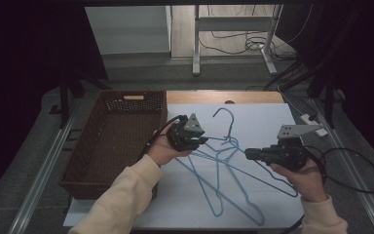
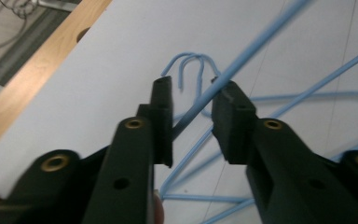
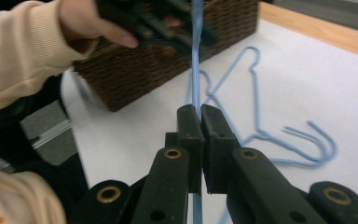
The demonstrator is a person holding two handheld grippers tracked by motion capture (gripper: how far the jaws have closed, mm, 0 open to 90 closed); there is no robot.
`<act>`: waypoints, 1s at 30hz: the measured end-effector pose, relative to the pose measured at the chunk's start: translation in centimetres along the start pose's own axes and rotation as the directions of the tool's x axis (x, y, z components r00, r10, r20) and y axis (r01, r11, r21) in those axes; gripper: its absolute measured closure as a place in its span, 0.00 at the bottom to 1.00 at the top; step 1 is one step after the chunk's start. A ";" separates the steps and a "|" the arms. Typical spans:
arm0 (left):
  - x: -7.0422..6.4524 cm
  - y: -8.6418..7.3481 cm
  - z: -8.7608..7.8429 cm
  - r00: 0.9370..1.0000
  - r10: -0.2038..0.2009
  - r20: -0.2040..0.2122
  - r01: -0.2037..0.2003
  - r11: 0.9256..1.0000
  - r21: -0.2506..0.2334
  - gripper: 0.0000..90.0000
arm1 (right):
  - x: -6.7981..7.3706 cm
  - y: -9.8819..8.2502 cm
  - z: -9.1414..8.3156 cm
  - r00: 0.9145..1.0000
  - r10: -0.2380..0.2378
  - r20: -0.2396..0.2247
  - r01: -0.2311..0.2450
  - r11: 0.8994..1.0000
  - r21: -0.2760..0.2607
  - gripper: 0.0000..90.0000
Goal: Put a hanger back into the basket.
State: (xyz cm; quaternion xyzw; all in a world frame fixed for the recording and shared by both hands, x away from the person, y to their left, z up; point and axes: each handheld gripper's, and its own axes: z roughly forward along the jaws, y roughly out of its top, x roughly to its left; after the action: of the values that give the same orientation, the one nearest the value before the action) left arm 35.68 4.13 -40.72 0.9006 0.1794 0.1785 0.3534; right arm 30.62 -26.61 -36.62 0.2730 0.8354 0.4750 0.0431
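Pinching a blue wire hanger [image 3: 195, 60] between pressed-together jaws: right gripper [image 3: 200, 116], wire running straight up from the tips toward the left gripper [image 3: 168, 21] by the brown wicker basket [image 3: 168, 65]. Straddling the same raised hanger [image 2: 242, 60]: left gripper [image 2: 193, 95], jaws partly spread, wire slanting between them near the right pad, contact unclear. Lying below on white sheet [image 1: 258, 122]: other blue hangers [image 1: 224, 180].

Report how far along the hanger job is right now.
Done: nothing yet; the brown basket holds no hanger. In hand: the right gripper is shut on the wire of one blue hanger, lifted off the white sheet, and the left gripper has that wire between its jaws, with a gap visible. Left: the other hangers lie tangled on the sheet.
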 end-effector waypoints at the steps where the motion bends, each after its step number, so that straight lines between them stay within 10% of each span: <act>1: 0.0 0.0 0.0 1.000 0.000 0.000 0.000 1.000 0.000 0.83 | -0.2 0.0 -0.1 1.000 0.001 0.013 -0.001 1.000 -0.001 0.97; 10: -2.0 0.5 -1.4 0.997 0.057 0.049 -0.060 0.996 0.069 0.96 | -1.8 -0.8 -0.2 0.981 0.007 0.191 -0.004 1.000 -0.019 0.80; 18: -1.5 0.4 -3.3 0.998 -0.055 0.015 0.054 0.998 0.044 0.97 | -2.0 -1.0 -1.0 0.966 0.029 0.256 0.013 0.987 -0.162 0.54; 23: 0.4 -0.4 -5.7 0.978 -0.206 -0.033 0.206 0.978 -0.020 0.97 | -1.9 -1.3 -1.9 0.948 0.029 0.316 0.048 0.971 -0.234 0.39; 30: 1.6 -0.7 -7.9 0.963 -0.264 -0.056 0.260 0.963 -0.077 0.97 | -2.2 -1.7 -1.7 0.949 0.038 0.314 0.033 0.975 -0.218 0.35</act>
State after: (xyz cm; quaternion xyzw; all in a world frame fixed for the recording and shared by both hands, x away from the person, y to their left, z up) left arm 33.38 9.81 -35.47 0.8498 0.3023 0.1658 0.3987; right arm 31.19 -29.68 -37.54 0.3402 0.7593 0.5151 0.2059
